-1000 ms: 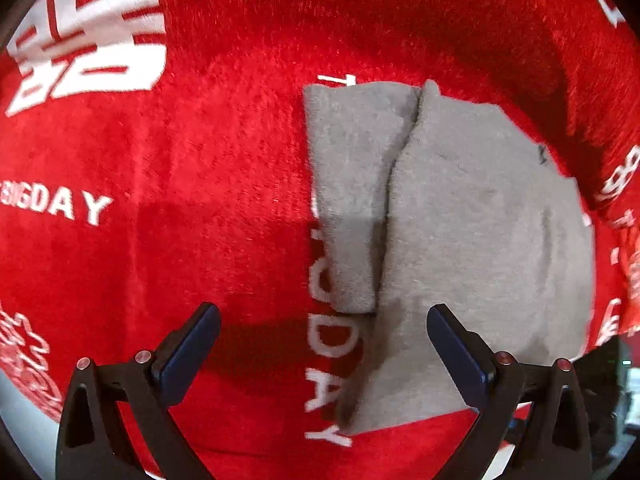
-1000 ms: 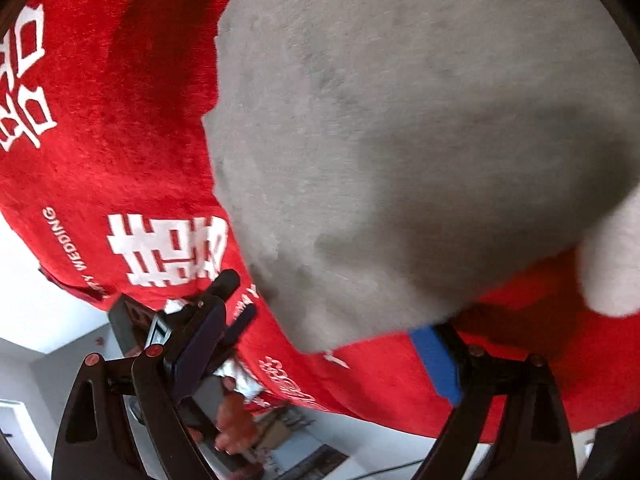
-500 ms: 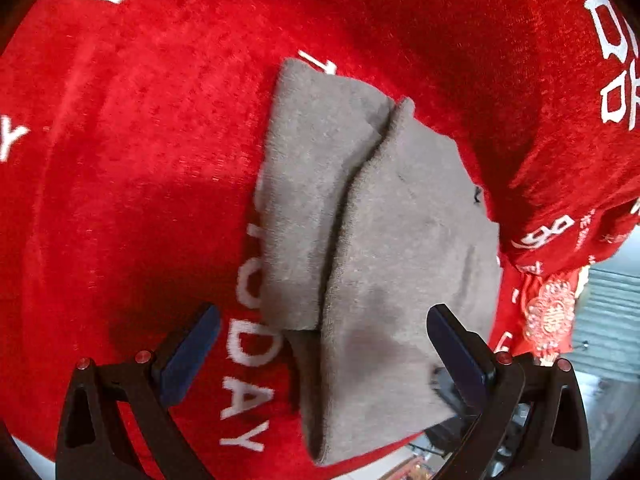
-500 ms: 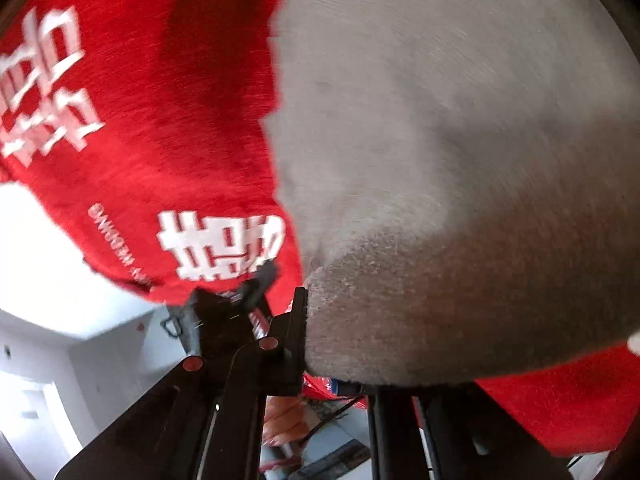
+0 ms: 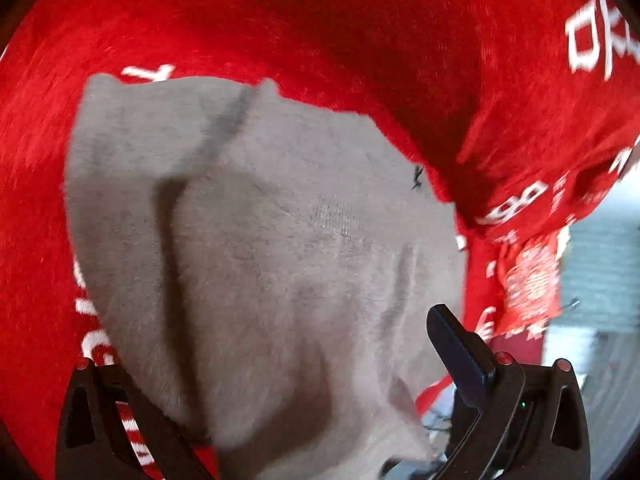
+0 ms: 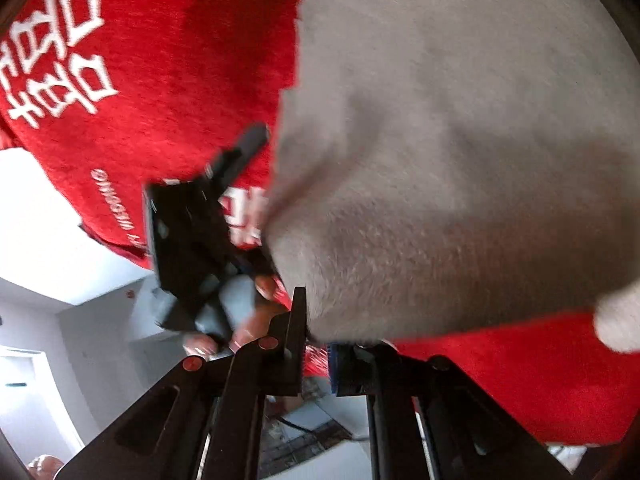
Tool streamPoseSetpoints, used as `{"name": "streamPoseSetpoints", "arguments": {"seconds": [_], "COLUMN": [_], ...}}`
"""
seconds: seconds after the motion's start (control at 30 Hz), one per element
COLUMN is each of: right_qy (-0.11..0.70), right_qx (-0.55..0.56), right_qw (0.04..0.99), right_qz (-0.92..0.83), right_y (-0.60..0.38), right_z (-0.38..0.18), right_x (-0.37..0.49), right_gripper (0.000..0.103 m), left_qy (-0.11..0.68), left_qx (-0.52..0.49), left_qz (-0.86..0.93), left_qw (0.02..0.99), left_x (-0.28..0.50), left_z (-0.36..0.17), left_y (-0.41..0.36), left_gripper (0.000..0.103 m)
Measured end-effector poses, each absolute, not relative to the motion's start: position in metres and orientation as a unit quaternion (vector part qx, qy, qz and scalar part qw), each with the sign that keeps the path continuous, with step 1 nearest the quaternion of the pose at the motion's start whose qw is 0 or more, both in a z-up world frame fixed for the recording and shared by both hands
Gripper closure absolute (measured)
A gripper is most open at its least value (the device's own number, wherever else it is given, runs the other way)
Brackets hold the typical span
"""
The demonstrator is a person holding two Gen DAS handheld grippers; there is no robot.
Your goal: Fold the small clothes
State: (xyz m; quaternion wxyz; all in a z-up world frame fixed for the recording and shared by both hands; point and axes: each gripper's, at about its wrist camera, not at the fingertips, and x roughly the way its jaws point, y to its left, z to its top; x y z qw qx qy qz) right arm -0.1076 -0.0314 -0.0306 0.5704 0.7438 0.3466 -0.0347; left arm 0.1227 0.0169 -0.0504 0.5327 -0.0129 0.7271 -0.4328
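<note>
A small grey fleece garment (image 5: 280,264) lies partly folded on a red cloth (image 5: 320,20) with white lettering. In the left wrist view my left gripper (image 5: 276,364) is open, its jaws straddling the garment's near edge; the left finger is hidden under the fabric. In the right wrist view the garment (image 6: 460,160) fills the frame, and my right gripper (image 6: 316,344) is shut on its near edge, which it lifts. My left gripper also shows in the right wrist view (image 6: 208,216) by the garment's left edge.
The red cloth (image 6: 140,80) covers the work surface and drops off at its edge (image 5: 532,280). Beyond it I see a pale floor and walls (image 6: 52,320). A white fluffy item (image 6: 620,324) sits at the right of the right wrist view.
My right gripper shut on the garment's edge and raised it. My left gripper moved in over the garment, which now lies between its jaws.
</note>
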Motion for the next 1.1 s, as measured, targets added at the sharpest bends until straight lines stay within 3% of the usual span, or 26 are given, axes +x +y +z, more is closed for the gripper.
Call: {"name": "streamPoseSetpoints", "arguments": {"seconds": [0.07, 0.2, 0.3, 0.33, 0.37, 0.4, 0.43, 0.53, 0.63, 0.67, 0.7, 0.77, 0.83, 1.1], "right_qy": [0.394, 0.456, 0.459, 0.456, 0.455, 0.455, 0.459, 0.473, 0.503, 0.516, 0.514, 0.507, 0.5, 0.464], "right_qx": [0.719, 0.652, 0.614, 0.601, 0.594, 0.586, 0.579, 0.554, 0.533, 0.531, 0.534, 0.535, 0.547, 0.576], "right_qw": [0.572, 0.604, 0.637, 0.648, 0.654, 0.659, 0.66, 0.666, 0.662, 0.655, 0.655, 0.662, 0.66, 0.668], "right_qz": [-0.03, -0.045, -0.081, -0.099, -0.111, -0.123, -0.134, -0.161, -0.156, -0.148, -0.143, -0.137, -0.126, -0.077], "right_y": [-0.032, -0.05, -0.077, -0.089, -0.097, -0.106, -0.113, -0.13, -0.134, -0.131, -0.13, -0.13, -0.132, -0.147], "right_z": [-0.029, -0.012, 0.003, 0.008, 0.01, 0.01, 0.008, -0.002, -0.02, -0.028, -0.031, -0.03, -0.032, -0.019], "right_x": [-0.111, -0.125, -0.135, -0.136, -0.136, -0.134, -0.131, -0.119, -0.106, -0.103, -0.104, -0.108, -0.114, -0.157], "right_gripper": [0.088, 0.042, 0.042, 0.043, 0.055, 0.086, 0.098, 0.1, 0.1, 0.1, 0.1, 0.1, 0.1, 0.099], "left_qy": [0.725, 0.718, 0.714, 0.714, 0.714, 0.713, 0.711, 0.708, 0.703, 0.702, 0.7, 0.692, 0.686, 0.656], "left_qx": [0.026, 0.066, 0.087, 0.088, 0.089, 0.09, 0.094, 0.101, 0.117, 0.12, 0.123, 0.141, 0.139, 0.086], "left_qz": [-0.423, -0.418, -0.418, -0.417, -0.413, -0.409, -0.402, -0.389, -0.37, -0.363, -0.358, -0.36, -0.37, -0.433], "left_qw": [0.542, 0.553, 0.555, 0.555, 0.558, 0.563, 0.57, 0.581, 0.596, 0.6, 0.606, 0.61, 0.611, 0.612], "left_x": [0.116, 0.107, 0.104, 0.104, 0.103, 0.103, 0.103, 0.103, 0.104, 0.105, 0.106, 0.106, 0.107, 0.095], "left_z": [-0.055, -0.059, -0.058, -0.06, -0.06, -0.059, -0.058, -0.057, -0.058, -0.058, -0.058, -0.056, -0.051, 0.005], "left_y": [0.01, 0.004, -0.002, -0.002, -0.003, -0.003, -0.005, -0.004, -0.002, -0.001, 0.0, -0.001, -0.003, -0.02], "left_gripper": [0.0, 0.0, 0.0, 0.0, 0.0, 0.0, 0.0, 0.001, 0.013, 0.02, 0.038, 0.063, 0.073, 0.077]}}
